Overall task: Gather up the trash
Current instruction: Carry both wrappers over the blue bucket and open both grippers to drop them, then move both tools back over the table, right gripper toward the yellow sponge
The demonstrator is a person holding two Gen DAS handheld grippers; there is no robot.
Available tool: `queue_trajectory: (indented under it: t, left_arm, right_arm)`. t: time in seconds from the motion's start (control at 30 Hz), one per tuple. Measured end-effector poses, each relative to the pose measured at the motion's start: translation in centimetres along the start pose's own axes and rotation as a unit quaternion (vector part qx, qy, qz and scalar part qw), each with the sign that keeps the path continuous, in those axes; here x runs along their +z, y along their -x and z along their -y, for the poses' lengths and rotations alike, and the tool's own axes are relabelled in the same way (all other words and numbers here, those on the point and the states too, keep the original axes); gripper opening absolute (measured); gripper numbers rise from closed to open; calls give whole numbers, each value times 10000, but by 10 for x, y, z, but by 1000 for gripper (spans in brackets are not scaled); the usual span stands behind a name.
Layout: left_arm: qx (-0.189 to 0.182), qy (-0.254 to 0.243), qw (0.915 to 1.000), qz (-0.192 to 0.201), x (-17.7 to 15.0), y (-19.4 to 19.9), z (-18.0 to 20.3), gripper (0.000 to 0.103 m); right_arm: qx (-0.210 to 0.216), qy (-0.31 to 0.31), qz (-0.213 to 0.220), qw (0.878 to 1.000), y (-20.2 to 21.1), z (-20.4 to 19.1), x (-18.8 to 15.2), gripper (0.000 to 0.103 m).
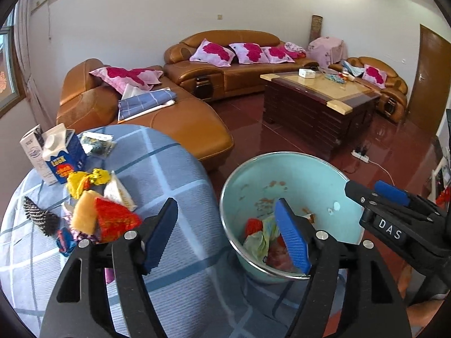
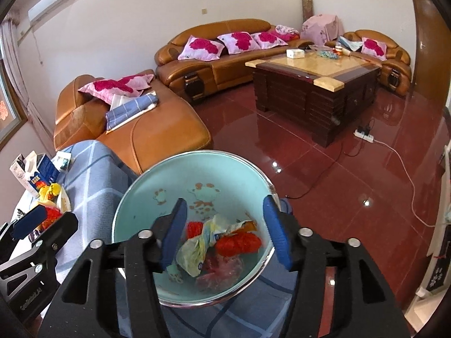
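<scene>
**Both grippers empty over the bin, more trash waiting on the table**

The right gripper hangs directly above the mouth of the pale green bin, its blue pads standing well apart with nothing between them. Below the gap lie crumpled wrappers and red scraps at the bottom of the bin, so the wide stance reads as a release over the target, not a reach for something.

The left gripper is likewise spread and holds nothing. It straddles the boundary: one pad over the checked tablecloth, the other over the near rim of the bin. That halfway position suits a hand that must travel between the pile and the bin. The right gripper's black body shows at the right edge of this view, close by.

The bin sits just beside the table edge, low enough that items can be dropped in from table height. Whether it rests on the floor or on a stool is hard to tell through the fisheye distortion.

Uncollected trash stays clustered on the table's far left: a blue milk carton standing next to a white carton, a yellow wrapper, a red packet, and a plastic bag behind them. The left gripper is the nearer one to that pile.
</scene>
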State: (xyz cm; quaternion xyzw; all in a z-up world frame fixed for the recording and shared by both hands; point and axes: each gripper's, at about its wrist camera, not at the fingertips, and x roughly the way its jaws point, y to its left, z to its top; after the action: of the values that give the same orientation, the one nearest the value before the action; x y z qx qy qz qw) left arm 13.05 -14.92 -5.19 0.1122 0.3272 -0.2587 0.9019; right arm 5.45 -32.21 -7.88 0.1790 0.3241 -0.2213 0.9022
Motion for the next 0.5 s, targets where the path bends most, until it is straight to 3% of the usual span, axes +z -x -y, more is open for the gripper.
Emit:
queue_trajectory:
  t: [0.13, 0.5]
  left_arm:
    - [139, 58, 9999, 52, -3, 10, -9, 78]
    - [272, 363, 9990, -45, -24, 24, -48, 80]
  right_arm:
    - [58, 63, 14, 10000, 4, -10, -2, 60]
    - [255, 366, 66, 9990, 15, -44, -7, 65]
